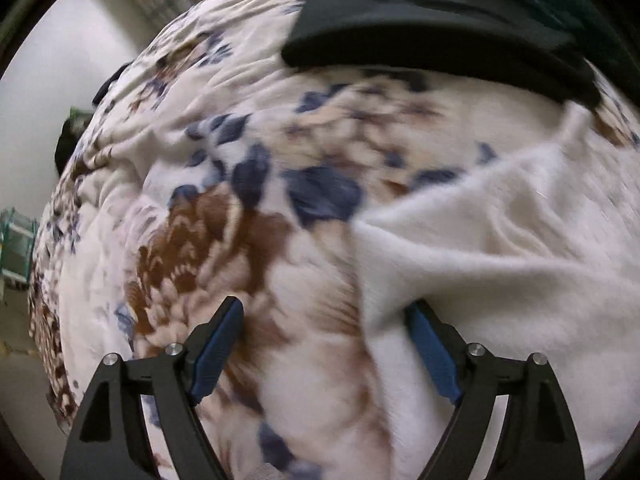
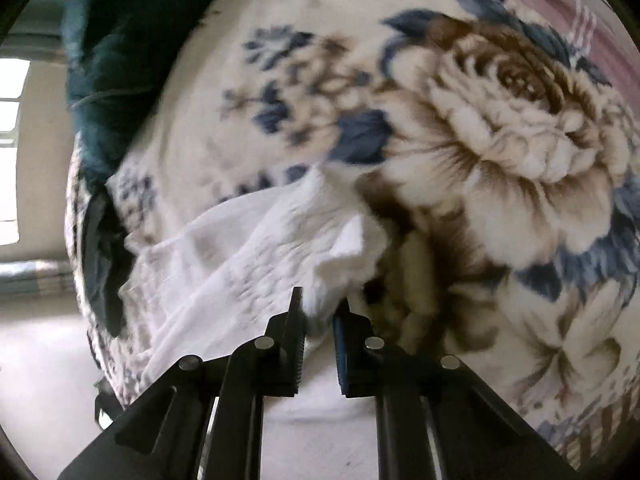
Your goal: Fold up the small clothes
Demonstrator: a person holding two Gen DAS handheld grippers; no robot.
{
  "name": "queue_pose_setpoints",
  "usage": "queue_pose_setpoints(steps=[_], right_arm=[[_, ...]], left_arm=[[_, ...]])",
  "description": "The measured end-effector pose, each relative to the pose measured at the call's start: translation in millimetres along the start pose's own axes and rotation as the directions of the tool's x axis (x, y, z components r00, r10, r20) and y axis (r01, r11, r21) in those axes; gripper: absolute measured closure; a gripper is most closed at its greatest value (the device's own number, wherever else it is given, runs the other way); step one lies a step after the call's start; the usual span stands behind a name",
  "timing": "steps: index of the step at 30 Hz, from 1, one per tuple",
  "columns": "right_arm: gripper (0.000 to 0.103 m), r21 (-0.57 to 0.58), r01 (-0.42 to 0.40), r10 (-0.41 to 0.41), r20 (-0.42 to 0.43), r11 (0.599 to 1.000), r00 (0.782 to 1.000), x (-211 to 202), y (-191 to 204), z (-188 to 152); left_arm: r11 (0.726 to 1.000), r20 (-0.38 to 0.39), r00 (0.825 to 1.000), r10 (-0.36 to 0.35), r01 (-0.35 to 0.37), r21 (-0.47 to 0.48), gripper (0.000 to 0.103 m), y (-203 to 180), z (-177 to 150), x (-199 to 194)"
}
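Nearest the left wrist camera, the left gripper (image 1: 324, 312) is standing with jaws spread wide over the floral blanket (image 1: 224, 216), its right finger just touching the edge of the white garment (image 1: 500, 248). Nearest the right wrist camera, the right gripper (image 2: 320, 304) is pinching a bunched fold of the same white garment (image 2: 260, 240). Farther off, a folded black garment (image 1: 432, 28) is lying on the blanket beside dark teal fabric (image 2: 108, 88).

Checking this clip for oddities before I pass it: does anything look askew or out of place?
Nothing damaged or spilled. The white garment lies crumpled, not flat, on the floral blanket, one edge pinched in the right hand-held gripper. Dark clothes sit beyond.
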State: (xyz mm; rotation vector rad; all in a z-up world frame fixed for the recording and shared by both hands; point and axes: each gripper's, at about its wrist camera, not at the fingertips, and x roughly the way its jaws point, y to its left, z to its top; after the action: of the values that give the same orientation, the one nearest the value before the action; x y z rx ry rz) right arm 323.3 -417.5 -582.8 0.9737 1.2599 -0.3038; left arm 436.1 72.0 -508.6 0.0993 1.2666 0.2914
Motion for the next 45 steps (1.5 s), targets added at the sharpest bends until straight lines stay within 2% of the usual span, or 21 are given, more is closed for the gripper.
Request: queue_pose_setpoints(steps=[3,5,8,9,10,12,15,16,17,18,23,26,28,30,32,33,34,38,41,42,45], right_arm=[[0.090,-0.045,0.012,-0.012,-0.013,0.999,1.000,-5.2,13.9,-15.5],[0.090,-0.067,0.064,-0.066,-0.027,0.996,0.997,-2.7,14.5,-21.4],[0.090,0.013,0.074,-0.073,-0.065,0.997,0.995,2.6,-2.8,-22.1],[0.083,0.049,0.063,-0.059,-0.074,0.997,0.995,3.7,-8.7,-20.4],[0.066,0.084,0.055,-0.049,-0.072,0.995,0.996,5.0,-11.8,-18.2],[0.049,0.148,-0.008,0.009,-0.004,0.989,1.000,3.4,-18.2,-13.2],[0.045,0.219,-0.044,0.043,0.010,0.975,0.999,14.9,-22.9,-7.1],[0.054,0.227,-0.037,0.035,0.014,0.973,0.999,18.7,-22.4,-7.2],[0.069,0.231,-0.040,0.031,0.042,0.972,0.999,19.9,-21.2,-9.3],[0.096,0.221,-0.014,0.002,0.052,0.975,0.999,20.5,-17.1,-11.6],[0.096,0.188,-0.007,-0.013,0.107,0.982,0.994,-8.0,5.6,-37.8],[0.094,0.197,0.053,-0.065,0.051,0.979,0.997,-2.5,-7.1,-40.8],[0.085,0.201,0.082,-0.074,-0.045,0.976,0.996,14.1,-19.2,-38.6],[0.083,0.188,0.078,-0.066,-0.068,0.979,0.996,10.5,-23.1,-41.8],[0.055,0.108,0.088,-0.083,-0.048,0.990,0.995,-7.7,-14.9,-46.3],[0.033,0.069,0.081,-0.078,-0.041,0.994,0.996,-16.6,-10.3,-49.1],[0.024,0.033,0.069,-0.068,-0.038,0.997,0.997,-26.7,-7.0,-52.7],[0.024,-0.077,0.082,-0.087,-0.067,0.994,0.994,-49.0,-4.2,-62.9],[0.024,-0.105,0.078,-0.090,-0.111,0.991,0.990,-46.8,-16.3,-63.9],[0.024,-0.113,0.064,-0.079,-0.128,0.992,0.989,-42.8,-21.2,-64.6],[0.024,-0.129,0.055,-0.077,-0.168,0.990,0.983,-32.3,-30.0,-56.3]], left_arm=[[1.000,-0.014,1.000,-0.022,0.022,-0.007,0.014,11.0,8.3,6.3],[1.000,0.000,1.000,-0.016,0.016,0.024,0.011,11.3,10.8,7.5],[0.999,-0.007,0.999,-0.037,0.037,0.024,0.004,16.4,10.6,13.4],[0.999,-0.013,0.999,-0.049,0.050,0.019,0.004,19.9,12.7,15.4],[0.998,-0.012,0.998,-0.059,0.059,0.019,0.004,21.1,13.2,13.7],[0.997,0.009,0.998,-0.061,0.060,0.042,0.004,19.4,12.6,7.3],[0.996,0.012,0.997,-0.076,0.075,0.046,0.004,22.3,12.6,8.1],[0.996,0.010,0.997,-0.078,0.077,0.046,0.004,23.6,13.7,11.0],[0.996,0.007,0.997,-0.081,0.081,0.046,0.004,24.3,13.9,14.3],[0.995,0.005,0.996,-0.086,0.085,0.043,0.004,24.8,14.3,16.1],[0.993,0.010,0.994,-0.113,0.113,0.040,0.004,31.9,23.2,13.7],[0.991,0.023,0.991,-0.132,0.131,0.038,0.004,37.3,25.9,5.3],[0.989,0.033,0.989,-0.142,0.141,0.034,0.004,42.3,26.8,-2.0],[0.986,0.035,0.986,-0.164,0.163,0.032,0.004,48.5,27.3,-11.5],[0.982,0.058,0.981,-0.186,0.184,0.033,0.004,54.6,24.5,-28.4],[0.982,0.071,0.980,-0.188,0.185,0.040,0.004,55.1,20.4,-39.2],[0.978,0.082,0.975,-0.205,0.202,0.052,0.004,53.5,12.8,-53.0],[0.966,0.086,0.970,-0.230,0.216,0.144,0.004,22.7,-34.1,-92.9],[0.958,0.060,0.991,-0.122,0.101,0.269,0.003,-15.8,-77.3,-86.3],[0.954,0.051,0.998,-0.033,0.017,0.300,0.003,-25.4,-91.5,-71.8],[0.964,0.033,0.994,0.104,-0.109,0.242,0.002,-9.6,-101.9,-43.6]])
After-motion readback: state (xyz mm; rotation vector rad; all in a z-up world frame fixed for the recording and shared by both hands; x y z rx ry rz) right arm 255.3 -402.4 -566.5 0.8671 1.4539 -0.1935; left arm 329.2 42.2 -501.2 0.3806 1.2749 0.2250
